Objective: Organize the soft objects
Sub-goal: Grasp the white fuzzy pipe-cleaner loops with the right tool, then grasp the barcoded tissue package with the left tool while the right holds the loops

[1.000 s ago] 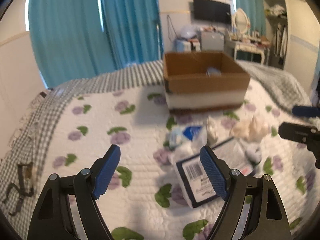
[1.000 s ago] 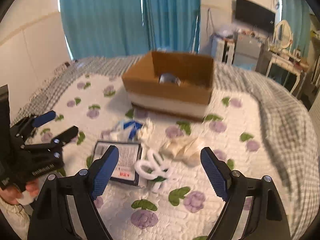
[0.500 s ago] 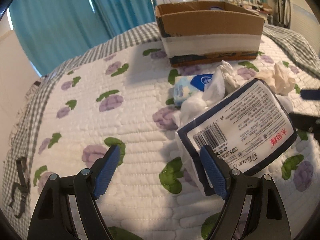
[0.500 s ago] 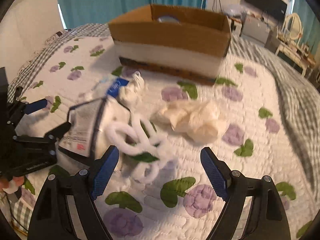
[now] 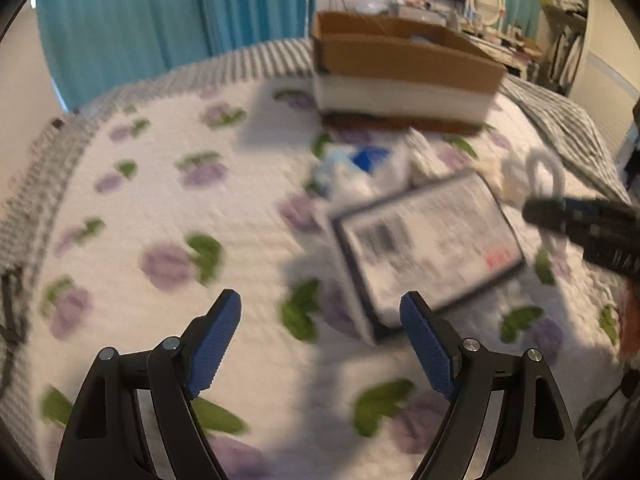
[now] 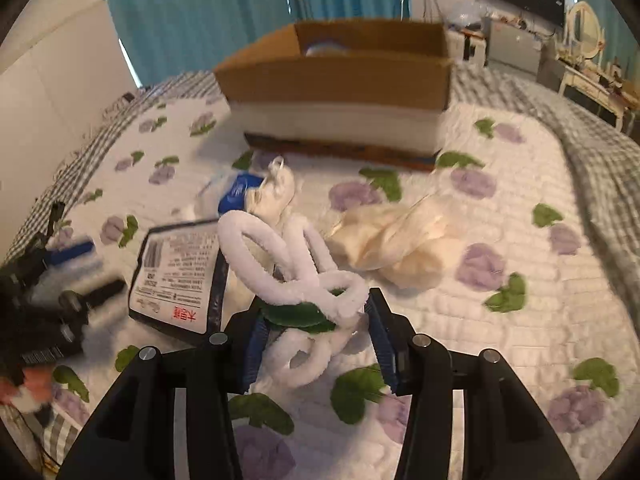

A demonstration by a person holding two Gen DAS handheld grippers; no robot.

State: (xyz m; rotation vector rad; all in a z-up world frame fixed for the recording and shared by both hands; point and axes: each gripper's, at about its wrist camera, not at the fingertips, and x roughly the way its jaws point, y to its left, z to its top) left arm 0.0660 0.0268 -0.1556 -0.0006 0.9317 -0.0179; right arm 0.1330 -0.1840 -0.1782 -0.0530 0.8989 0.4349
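A white fuzzy looped cord (image 6: 296,264) lies on the flowered quilt (image 6: 520,360). My right gripper (image 6: 316,344) has half closed around its near loops, with the jaws on both sides of it. The cord also shows in the left wrist view (image 5: 536,176). My left gripper (image 5: 320,344) is open and empty above the quilt, just left of a flat dark-edged packet (image 5: 428,240) with a barcode. The packet (image 6: 176,276) lies left of the cord. A cream cloth bundle (image 6: 404,240), a blue and white tissue pack (image 6: 236,196) and a white rag (image 6: 276,196) lie nearby.
An open cardboard box (image 6: 340,84) stands at the far side of the bed, with something blue and white inside. It also shows in the left wrist view (image 5: 400,68). A grey checked blanket (image 6: 592,140) runs along the bed's right side. Curtains and furniture stand behind.
My right gripper moved down and forward onto the white cord and narrowed its jaws around it. My left gripper pulled back from the packet; its view is blurred by motion.
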